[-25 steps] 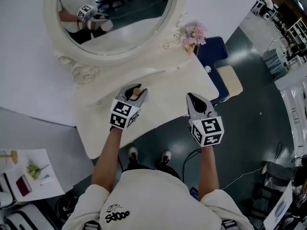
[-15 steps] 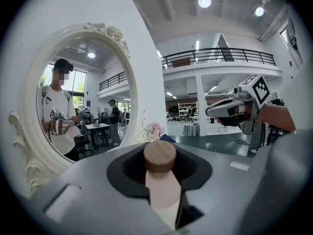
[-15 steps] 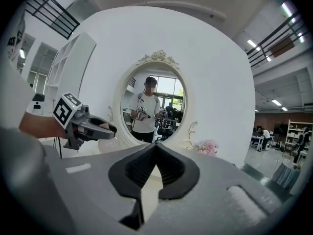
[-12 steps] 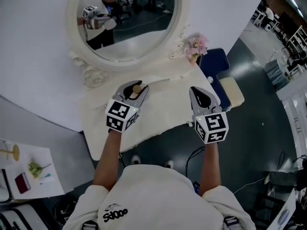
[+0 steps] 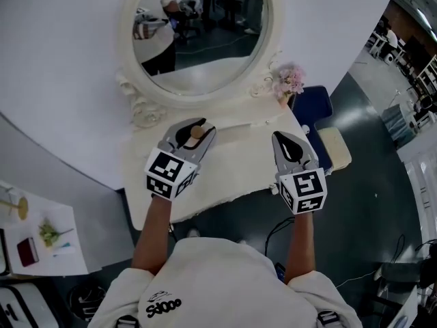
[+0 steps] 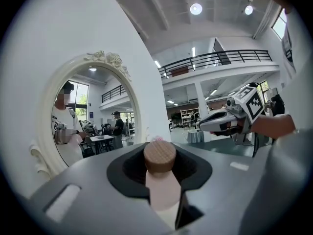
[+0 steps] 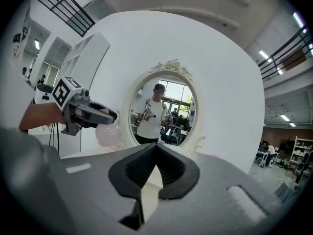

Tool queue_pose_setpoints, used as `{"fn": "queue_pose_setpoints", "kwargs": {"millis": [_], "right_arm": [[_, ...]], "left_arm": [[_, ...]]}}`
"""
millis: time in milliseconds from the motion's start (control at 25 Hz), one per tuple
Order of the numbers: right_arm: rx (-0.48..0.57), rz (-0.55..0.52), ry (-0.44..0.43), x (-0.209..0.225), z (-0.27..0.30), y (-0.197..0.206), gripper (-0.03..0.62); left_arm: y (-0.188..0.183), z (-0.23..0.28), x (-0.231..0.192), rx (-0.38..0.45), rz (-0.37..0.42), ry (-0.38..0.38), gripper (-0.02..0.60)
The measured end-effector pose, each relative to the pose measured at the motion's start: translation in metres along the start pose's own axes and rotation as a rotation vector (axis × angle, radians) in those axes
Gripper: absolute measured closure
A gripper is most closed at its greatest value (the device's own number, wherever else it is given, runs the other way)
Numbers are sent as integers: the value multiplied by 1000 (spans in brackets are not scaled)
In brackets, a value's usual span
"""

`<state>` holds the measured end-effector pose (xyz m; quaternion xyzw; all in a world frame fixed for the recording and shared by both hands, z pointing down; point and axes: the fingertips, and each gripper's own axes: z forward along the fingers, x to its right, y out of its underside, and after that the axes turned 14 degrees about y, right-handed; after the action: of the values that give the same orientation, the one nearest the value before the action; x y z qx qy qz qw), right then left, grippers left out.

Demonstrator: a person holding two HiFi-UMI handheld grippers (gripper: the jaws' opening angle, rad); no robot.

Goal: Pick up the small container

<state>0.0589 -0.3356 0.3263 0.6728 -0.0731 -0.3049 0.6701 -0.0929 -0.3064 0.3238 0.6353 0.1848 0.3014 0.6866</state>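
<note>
The left gripper point(image 5: 190, 137) is clamped on the neck of the small container point(image 6: 160, 180), lifted clear of the dressing table point(image 5: 232, 166) in front of the mirror point(image 5: 205, 39); gripping just below the wooden cap point(image 6: 159, 156) probably stops it sliding down through the pads; the right gripper point(image 5: 285, 142) hangs alongside, well apart, jaws together on nothing, seemingly just kept clear; the container's long axis looks roughly upright, crossing the jaws, cap uppermost, pale body below.
</note>
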Motion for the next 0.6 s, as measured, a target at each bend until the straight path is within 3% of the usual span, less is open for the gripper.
{"fn": "queue_pose_setpoints", "kwargs": {"millis": [600], "right_arm": [[-27, -48, -40, -18, 1, 6, 592]], "left_arm": [[6, -10, 2, -35, 3, -23, 451]]}}
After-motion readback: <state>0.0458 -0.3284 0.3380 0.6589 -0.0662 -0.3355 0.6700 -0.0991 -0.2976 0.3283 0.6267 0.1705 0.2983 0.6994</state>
